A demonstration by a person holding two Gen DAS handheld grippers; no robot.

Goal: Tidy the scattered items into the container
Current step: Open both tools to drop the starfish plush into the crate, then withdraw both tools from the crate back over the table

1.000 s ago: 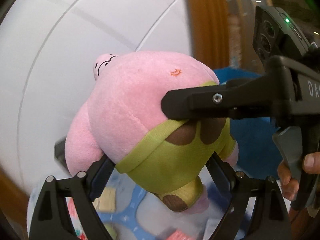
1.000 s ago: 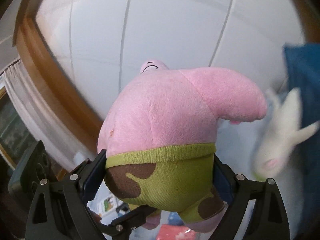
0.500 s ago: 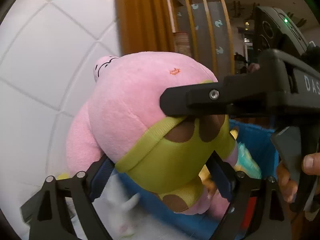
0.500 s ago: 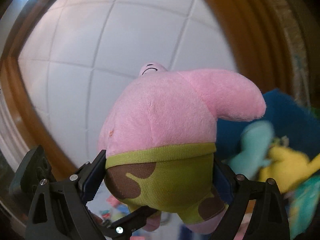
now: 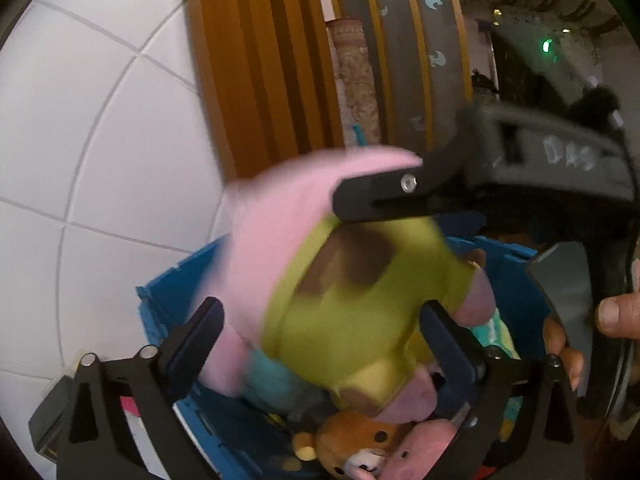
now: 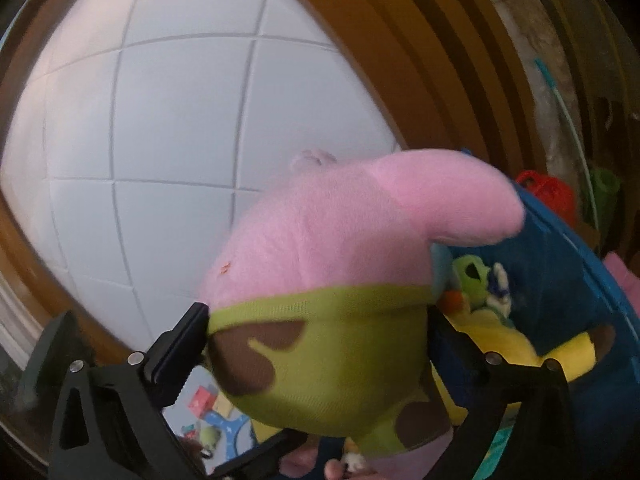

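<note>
Tiles of white floor (image 5: 100, 160) are on the left side, and beside them stands the blue box (image 5: 168, 292), already with several soft toys inside; a brown bear (image 5: 360, 444) lies near the bottom edge of the left view. Above the box hangs the pink plush star (image 5: 288, 232), with its green shorts (image 5: 360, 312) toward the cameras. The left gripper (image 5: 320, 336) is around the shorts, but its fingers look apart from the cloth on the left side, so I judge it half open and no longer pinching; the blur does not let me be sure. Further right, the right gripper (image 6: 316, 340) presses both pads into the waist of the shorts and carries the toy; its finger crosses the toy in the left view also.

The toy seems to me light and very soft; it squashes under the pads and will not slip easily, because the plush gives friction; nothing in it can break. The waist is a good place to hold, being the thickest part; an arm or a leg would only bend and swing.

Compared with half a second ago, the toy is lower and more tilted in the left view and is blurred from motion; the box now fills the space below it, where earlier only its corner showed; one second ago mostly floor was behind the toy.
</note>
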